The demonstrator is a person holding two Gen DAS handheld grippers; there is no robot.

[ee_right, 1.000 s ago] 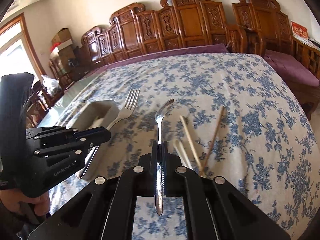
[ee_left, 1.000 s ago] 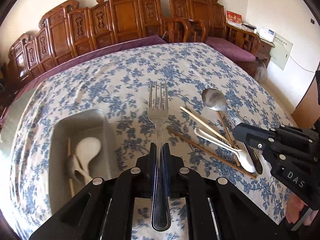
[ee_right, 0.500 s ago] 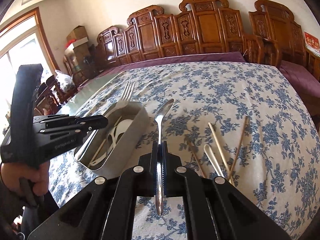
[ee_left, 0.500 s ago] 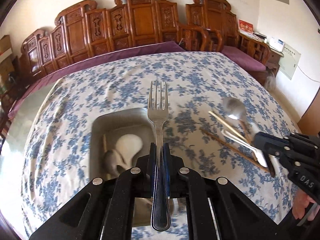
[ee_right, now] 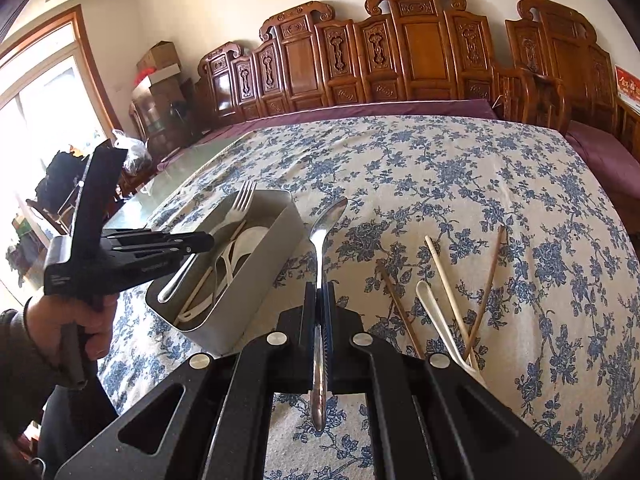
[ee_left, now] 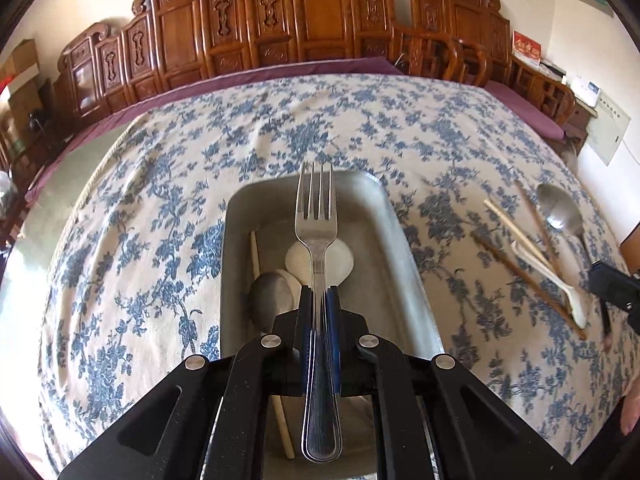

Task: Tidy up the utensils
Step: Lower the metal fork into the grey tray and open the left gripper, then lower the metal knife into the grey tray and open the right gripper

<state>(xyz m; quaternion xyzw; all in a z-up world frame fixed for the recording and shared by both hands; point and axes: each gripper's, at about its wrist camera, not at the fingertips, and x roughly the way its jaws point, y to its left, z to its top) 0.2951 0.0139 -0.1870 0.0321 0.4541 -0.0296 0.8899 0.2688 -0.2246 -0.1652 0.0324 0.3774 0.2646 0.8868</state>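
Left wrist view: the left gripper [ee_left: 319, 300] is pinched tight on a metal fork [ee_left: 316, 240] by its handle, tines pointing away, the fork hanging over the open grey box [ee_left: 404, 248] on the blue-flowered cloth [ee_left: 160, 200]. Inside the box lie a white spoon [ee_left: 340, 260], a grey spoon [ee_left: 270, 300] and a pale chopstick [ee_left: 255, 256] along the left wall. To the right on the cloth, well apart from the box, sit a metal spoon [ee_left: 560, 210], a white ladle spoon [ee_left: 560, 284] and several chopsticks [ee_left: 520, 264], crossed over one another. The tip of the right gripper [ee_left: 612, 292] shows at the right edge, just beside that pile. Carved wooden chairs [ee_left: 312, 28] line the far side.

Right wrist view: the right gripper [ee_right: 319, 300] is clamped on a metal spoon [ee_right: 328, 220] by its handle, bowl pointing away, above the cloth [ee_right: 440, 180] just right of the box [ee_right: 272, 248]. The left gripper [ee_right: 200, 242], held by a hand [ee_right: 80, 320], keeps the fork [ee_right: 240, 200] above the box, tines reaching past its far end. White utensils lie in the box. To the right on the cloth are the chopsticks [ee_right: 444, 276] and the white ladle spoon [ee_right: 432, 304], near the gripper
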